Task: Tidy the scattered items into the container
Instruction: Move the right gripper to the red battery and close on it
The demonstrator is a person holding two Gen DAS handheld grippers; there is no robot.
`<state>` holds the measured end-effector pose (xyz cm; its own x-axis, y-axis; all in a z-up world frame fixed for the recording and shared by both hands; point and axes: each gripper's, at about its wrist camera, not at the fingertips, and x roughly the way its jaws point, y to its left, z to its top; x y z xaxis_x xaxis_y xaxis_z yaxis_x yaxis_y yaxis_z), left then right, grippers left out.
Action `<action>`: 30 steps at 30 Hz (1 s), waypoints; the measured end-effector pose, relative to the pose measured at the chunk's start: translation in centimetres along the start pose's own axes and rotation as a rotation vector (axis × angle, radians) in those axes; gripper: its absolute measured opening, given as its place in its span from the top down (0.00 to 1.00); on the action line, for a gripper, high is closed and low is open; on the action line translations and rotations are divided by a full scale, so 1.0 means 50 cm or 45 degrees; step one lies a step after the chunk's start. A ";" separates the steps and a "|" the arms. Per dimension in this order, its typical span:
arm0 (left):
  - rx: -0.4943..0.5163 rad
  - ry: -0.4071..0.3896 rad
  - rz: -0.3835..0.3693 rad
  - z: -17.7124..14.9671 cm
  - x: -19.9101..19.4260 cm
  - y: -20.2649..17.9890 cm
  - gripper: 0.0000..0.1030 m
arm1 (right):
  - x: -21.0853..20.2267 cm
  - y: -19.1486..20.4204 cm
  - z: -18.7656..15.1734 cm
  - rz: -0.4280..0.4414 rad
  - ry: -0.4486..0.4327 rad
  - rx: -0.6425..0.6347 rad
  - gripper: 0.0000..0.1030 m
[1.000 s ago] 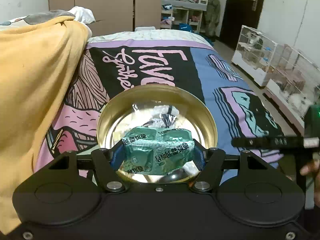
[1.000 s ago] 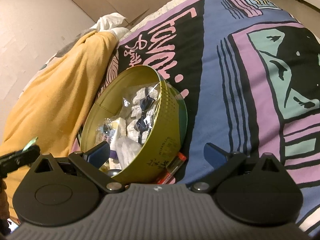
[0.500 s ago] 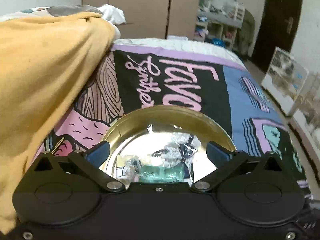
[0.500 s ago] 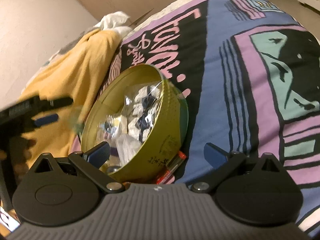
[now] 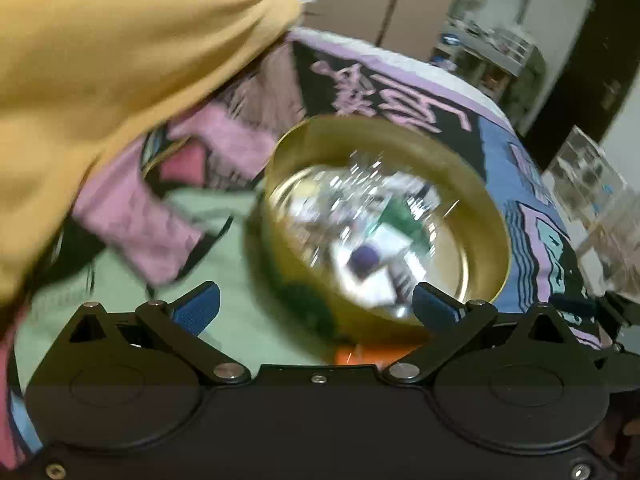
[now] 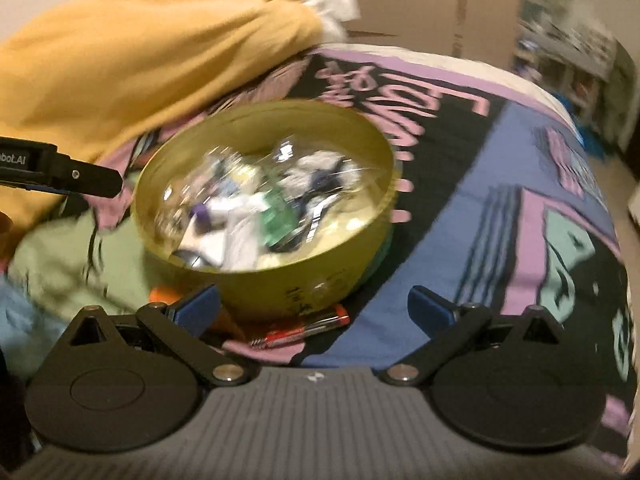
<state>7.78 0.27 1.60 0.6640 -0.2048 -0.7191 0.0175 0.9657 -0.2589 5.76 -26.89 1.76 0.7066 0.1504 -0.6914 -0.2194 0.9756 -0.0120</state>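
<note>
Both the left gripper (image 5: 316, 306) and the right gripper (image 6: 314, 306) stand wide apart and empty, the round tin (image 6: 360, 268) is full on the bed (image 6: 500, 216), and 2 red batteries (image 6: 304, 330) touching its base should be approached low, I think

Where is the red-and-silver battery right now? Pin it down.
In the right wrist view, the red-and-silver battery lies on the printed bedspread, low and centre, just outside the near wall of the round gold tin.
</note>
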 end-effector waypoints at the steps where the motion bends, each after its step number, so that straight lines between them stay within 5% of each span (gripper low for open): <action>1: -0.038 -0.001 0.007 -0.019 -0.003 0.012 0.01 | 0.004 0.011 0.000 -0.007 0.009 -0.058 0.00; 7: -0.108 -0.009 -0.006 -0.088 0.008 0.036 0.01 | 0.034 0.037 -0.004 -0.045 0.043 -0.342 0.00; 18: -0.217 0.020 -0.042 -0.097 0.045 0.057 0.01 | 0.123 0.053 -0.032 0.027 0.225 -0.408 0.00; 30: -0.261 0.063 -0.013 -0.099 0.060 0.064 0.01 | 0.148 0.012 -0.006 0.089 0.240 -0.200 0.01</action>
<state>6.12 1.98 -4.56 0.6271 -0.2272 -0.7450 -0.1313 0.9120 -0.3886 10.65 -25.22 -3.61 0.5512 0.1694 -0.8170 -0.3753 0.9249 -0.0615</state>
